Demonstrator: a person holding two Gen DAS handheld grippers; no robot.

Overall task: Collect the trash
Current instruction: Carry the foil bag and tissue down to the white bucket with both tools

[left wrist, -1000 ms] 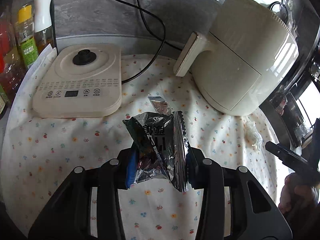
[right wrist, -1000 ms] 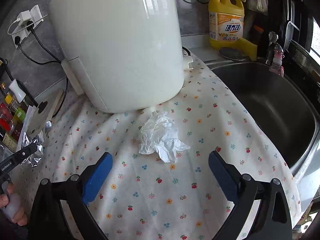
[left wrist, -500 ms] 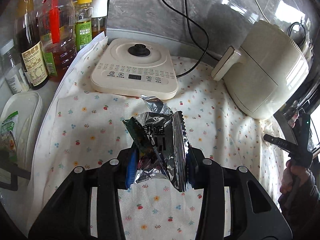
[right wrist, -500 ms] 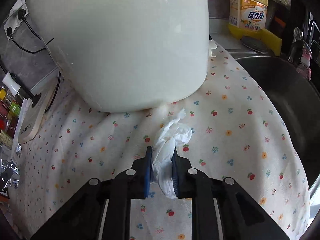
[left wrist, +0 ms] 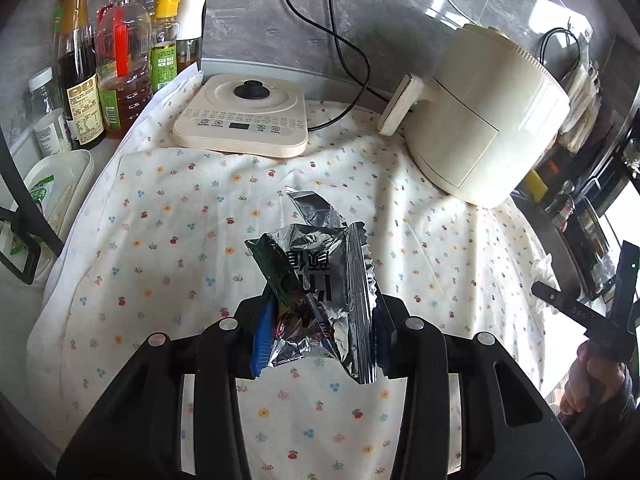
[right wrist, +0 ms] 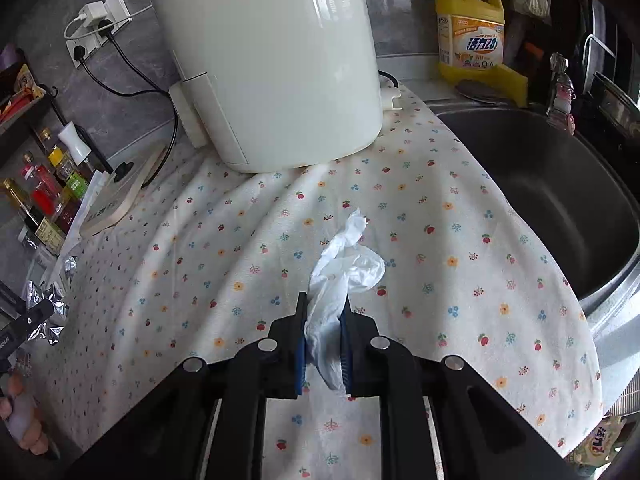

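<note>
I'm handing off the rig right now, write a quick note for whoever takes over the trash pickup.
Left gripper: shut on the foil snack wrapper, lifted off the flowered cloth.
Right gripper: shut on the crumpled tissue, held over the cloth between the air fryer and the sink.
Done: both pieces picked up.
Left: drop both in a bin; none is in view.
</note>
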